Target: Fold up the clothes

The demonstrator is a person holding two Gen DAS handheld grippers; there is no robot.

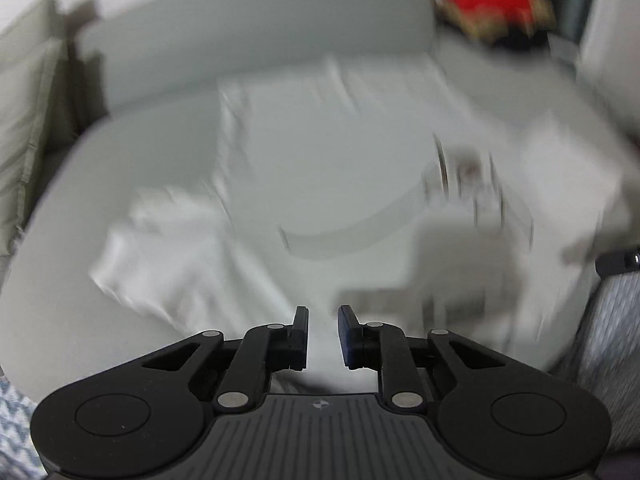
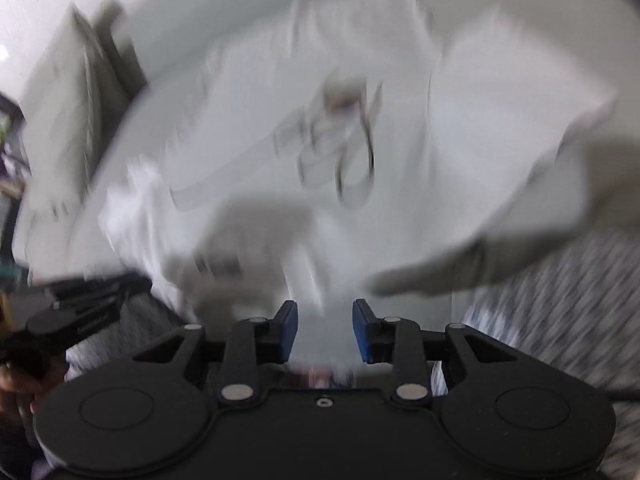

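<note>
Both views are smeared by motion blur, so fine detail is lost. One white garment (image 1: 320, 148) lies spread across a pale grey sofa seat (image 1: 60, 280), with one short sleeve (image 1: 160, 248) crumpled out to the left and what seems to be a printed graphic (image 1: 468, 184) on its chest, though the blur makes that uncertain. The left hand-held gripper (image 1: 323, 336) hovers at the near edge of the garment, its two fingers apart with white cloth showing in the gap but nothing pinched. The right hand-held gripper (image 2: 325, 330) also has its two blue-padded fingers spread, with pale fabric visible between and beyond them; no grip on the cloth can be made out. In the right wrist view the left tool appears at the left edge, held in a person's hand (image 2: 16, 380). One cushion (image 1: 24, 128) leans at the sofa's left end. One red object (image 1: 492, 4) sits at the far right behind the sofa.
</note>
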